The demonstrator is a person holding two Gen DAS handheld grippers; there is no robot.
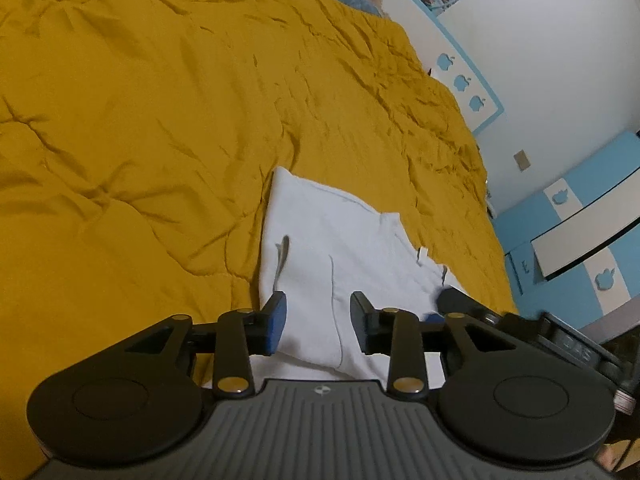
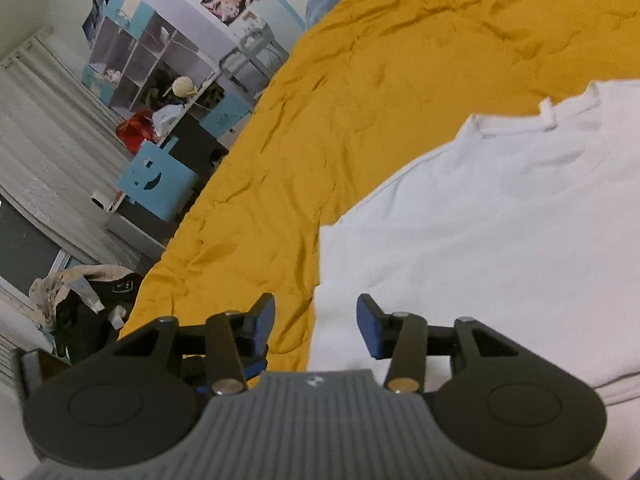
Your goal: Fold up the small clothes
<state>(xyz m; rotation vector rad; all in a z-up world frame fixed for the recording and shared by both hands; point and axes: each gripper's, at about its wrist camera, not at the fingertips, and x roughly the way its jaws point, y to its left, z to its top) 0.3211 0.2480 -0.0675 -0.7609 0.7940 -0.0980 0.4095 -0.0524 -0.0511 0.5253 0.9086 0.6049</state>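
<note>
Honestly, the grab looks like the risky part. Both claws are spread with nothing pinched. The left gripper [image 1: 318,320] hovers low over the near edge of the shirt [image 1: 340,248], its pads either side of a raised fold; the right gripper [image 2: 316,324] straddles the shirt's side edge, one pad over the white cloth, the other over the quilt [image 2: 360,80].

The shirt lies on the quilt near the bed's edge, already doubled into a narrow panel, neckband and a small loop at the far end.

What could spoil it, I'd guess: the cloth is thin, soft knit in stacked layers, so a pinch may catch only the top layer and peel the fold open, or bite down into the quilt too. That quilt is puffy, mustard-coloured, stitched into wrinkled pockets, so it gives underfoot and the shirt may drag and bunch instead of sliding. If the two hands lift unevenly, the panel will skew. The right claw sits so close to the edge that the cloth could slip out.
</note>
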